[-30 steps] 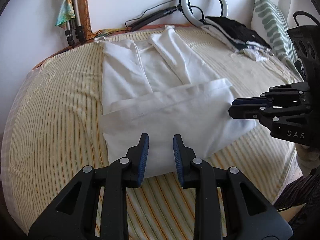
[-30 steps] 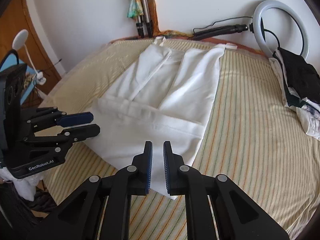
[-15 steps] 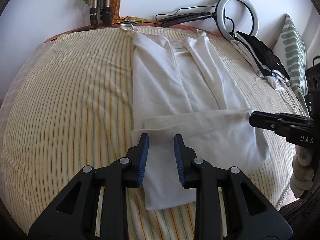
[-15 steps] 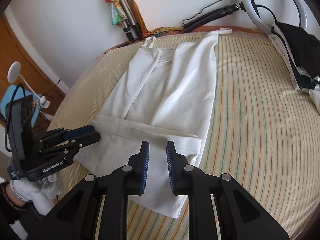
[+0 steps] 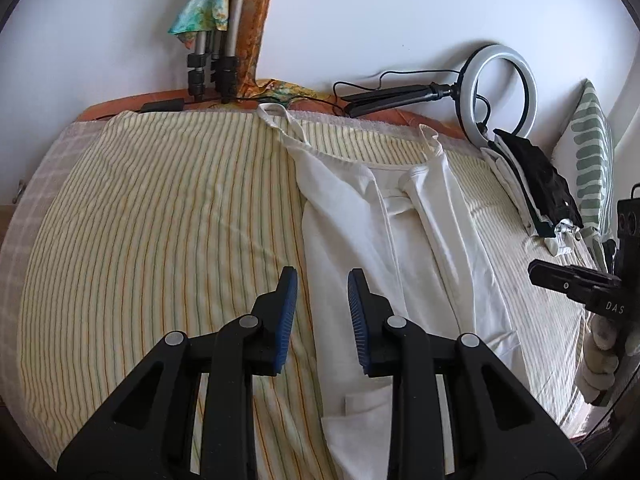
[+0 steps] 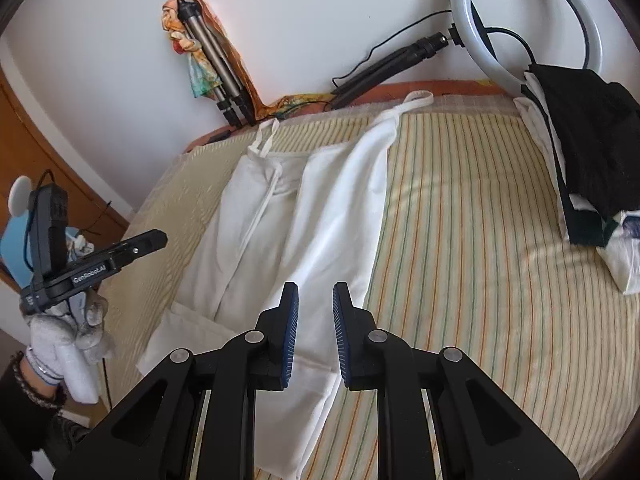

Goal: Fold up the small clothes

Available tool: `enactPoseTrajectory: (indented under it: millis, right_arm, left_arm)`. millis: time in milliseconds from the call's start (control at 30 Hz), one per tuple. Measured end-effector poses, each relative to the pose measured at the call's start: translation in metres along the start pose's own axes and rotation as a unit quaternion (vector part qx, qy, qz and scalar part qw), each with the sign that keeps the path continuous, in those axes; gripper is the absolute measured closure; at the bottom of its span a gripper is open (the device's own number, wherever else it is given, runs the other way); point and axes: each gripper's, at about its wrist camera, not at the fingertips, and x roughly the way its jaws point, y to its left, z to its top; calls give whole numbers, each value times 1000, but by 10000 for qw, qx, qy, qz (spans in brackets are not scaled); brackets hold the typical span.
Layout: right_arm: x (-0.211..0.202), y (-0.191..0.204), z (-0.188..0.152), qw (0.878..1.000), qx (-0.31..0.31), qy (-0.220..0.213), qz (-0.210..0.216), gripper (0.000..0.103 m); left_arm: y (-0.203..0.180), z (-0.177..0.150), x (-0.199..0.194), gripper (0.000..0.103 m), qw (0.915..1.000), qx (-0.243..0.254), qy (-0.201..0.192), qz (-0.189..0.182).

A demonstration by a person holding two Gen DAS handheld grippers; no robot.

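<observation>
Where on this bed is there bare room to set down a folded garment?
Free: the striped sheet left of the white garment, and the strip between it and the clothes pile. Crowded: the pile's corner by the ring light and pillow.

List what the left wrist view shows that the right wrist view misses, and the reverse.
Left wrist only: a green-patterned pillow at the bed's right edge, and the right gripper seen from the side.

Right wrist only: a wooden door, a gloved hand holding the left gripper, and a blue object behind it.

Both: the white garment on the striped bed, the ring light, the tripod, the dark clothes pile.
</observation>
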Motion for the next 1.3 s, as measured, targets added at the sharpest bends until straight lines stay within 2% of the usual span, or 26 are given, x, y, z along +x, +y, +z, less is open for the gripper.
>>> enactPoseTrajectory:
  millis: [200, 333, 467, 533, 600, 667, 800, 867, 900, 1000, 1033, 1067, 1100, 1133, 1167, 1200, 1300]
  right_arm:
    - [42, -9, 19, 9994, -180, 274, 141, 87]
    - [69, -22, 32, 9992, -171, 361, -86, 87]
    - [81, -45, 50, 9988, 109, 221, -432, 89]
    - [82, -55, 59, 9983, 192, 135, -541, 89]
    - [81, -61, 66, 9975, 188, 52, -679, 88]
    - [82, -67, 71, 9969, 196, 48, -760, 87]
    - [69, -74, 77, 9987, 451, -147, -163, 86]
    - [66, -77, 78, 9984, 534, -178, 2, 69]
    - [69, -76, 80, 9981, 576, -179, 104, 66]
    - [79, -74, 84, 9984, 556, -93, 52, 66]
    - [84, -73, 86, 9988, 497, -29, -11, 71]
    - [88, -72, 87, 9989, 461, 31, -45, 88]
    - [93, -72, 88, 9989, 441, 104, -99, 96]
    - [93, -72, 89, 9984, 417, 90, -381, 100]
    - [92, -72, 92, 9965, 355, 46, -750, 100]
    - [90, -74, 94, 9953, 311, -24, -914, 100]
    - [80, -83, 98, 9975, 444, -154, -526, 99]
  left_arm:
    - [-3, 12, 40, 77, 9989, 343, 308, -15]
    - [-5, 19, 65, 77, 9979, 475, 406, 154]
    - [-6, 32, 83, 77, 9973, 573, 370, 277]
    - [-7, 39, 91, 74, 9966, 664, 308, 375]
    - [-7, 45, 97, 63, 9964, 675, 276, 432]
    - [-4, 53, 104, 58, 9964, 649, 267, 479]
    - [1, 66, 111, 49, 9967, 586, 244, 502]
    - [6, 70, 112, 49, 9980, 419, 241, 399]
    - [11, 71, 112, 49, 9989, 299, 222, 298]
    - [22, 73, 113, 49, 9996, 44, 264, 89]
    - [24, 74, 114, 49, 9996, -12, 292, 32]
    - [26, 75, 114, 52, 9996, -64, 286, -14]
    - [28, 77, 113, 56, 9996, -97, 265, 64]
    - [30, 78, 111, 56, 9995, -150, 192, 200]
    - [32, 79, 110, 56, 9995, -221, 126, 206]
    - [35, 80, 109, 56, 9995, -276, 114, 101]
    - [38, 84, 109, 56, 9994, -306, 89, -103]
